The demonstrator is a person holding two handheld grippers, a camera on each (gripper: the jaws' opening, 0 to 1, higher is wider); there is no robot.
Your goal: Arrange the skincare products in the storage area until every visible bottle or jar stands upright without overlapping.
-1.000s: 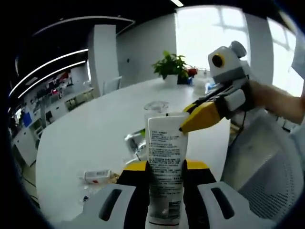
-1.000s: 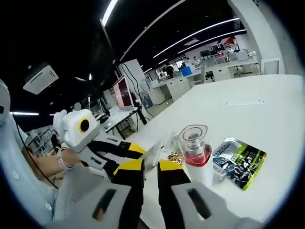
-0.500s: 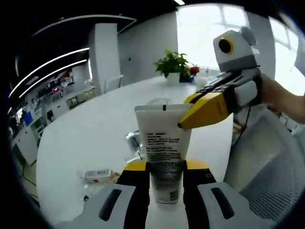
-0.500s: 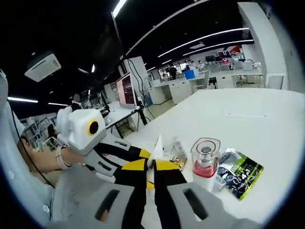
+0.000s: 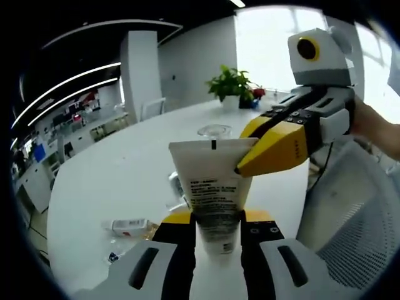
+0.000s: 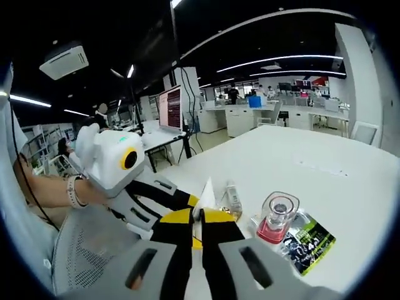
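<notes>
both grippers' jaws pinch one white tube [image 5: 214,187]; one clear-capped bottle [image 6: 277,217] holds seemingly pink liquid on the counter [image 6: 325,162].

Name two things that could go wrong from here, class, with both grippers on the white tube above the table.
1. The right gripper pinches only the tube's flat top corner, so it may slip or crease.
2. The left gripper holds the tube in the air; if dropped, it may knock the pink-based bottle below.

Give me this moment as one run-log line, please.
left gripper: shut on white tube | right gripper: pinching tube's flat end | pink-capped bottle: upright on table
</notes>
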